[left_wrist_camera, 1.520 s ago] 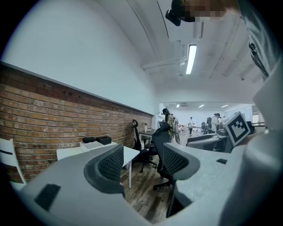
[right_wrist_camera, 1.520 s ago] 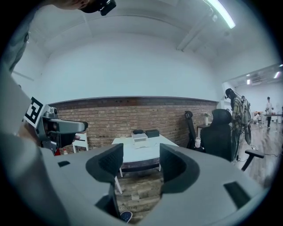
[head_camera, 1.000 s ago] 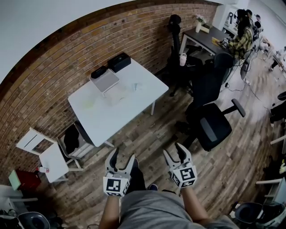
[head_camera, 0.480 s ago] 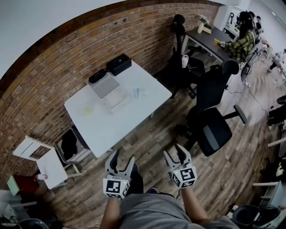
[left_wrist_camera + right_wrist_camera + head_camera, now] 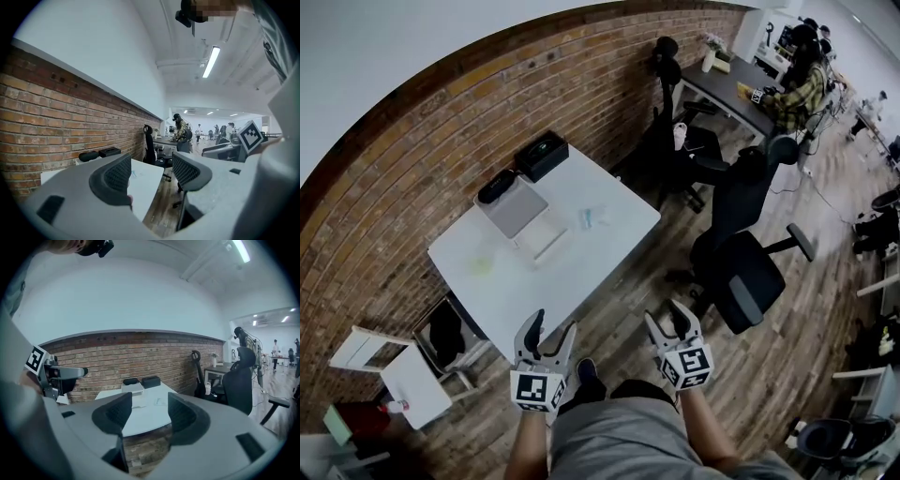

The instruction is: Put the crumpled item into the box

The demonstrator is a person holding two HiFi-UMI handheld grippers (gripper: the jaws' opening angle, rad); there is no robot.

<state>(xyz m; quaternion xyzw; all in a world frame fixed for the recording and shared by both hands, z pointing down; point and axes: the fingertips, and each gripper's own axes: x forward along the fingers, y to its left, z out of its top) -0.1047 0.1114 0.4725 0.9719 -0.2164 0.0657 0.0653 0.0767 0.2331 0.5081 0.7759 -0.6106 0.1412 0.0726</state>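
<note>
Short of the near edge of the desk (image 5: 534, 286), both grippers are held out level over the plank floor (image 5: 628, 291), so I judge the step in hand to be the approach; nothing has been picked up yet. The left gripper (image 5: 551, 328) has its jaws apart with only air between them, and the right gripper (image 5: 667, 315) is likewise spread and empty.

The crumpled item (image 5: 592, 217) seems to be the small, pale bluish scrap lying toward the desk's right corner, a little in from the near edge. It looks thin and rumpled, like film or paper, though it is too small to tell which. The box (image 5: 514, 208) sits further back, toward the far edge along the brick wall (image 5: 412, 169). It is shallow, rectangular and pale grey, with a flat white panel (image 5: 546, 240) just beside it. Two black cases (image 5: 542, 155) stand at the far edge behind it, and a yellowish smudge of a thing (image 5: 481, 264) lies toward the left corner.

The desk top is smooth, matte white and square-cornered. The jaw pads (image 5: 117, 411) are dark and finely ribbed, set in rounded grey plastic.

Next, one gripper needs to reach over the near edge, straddle the scrap and close gently, since such a light thing may slide or spring free.
</note>
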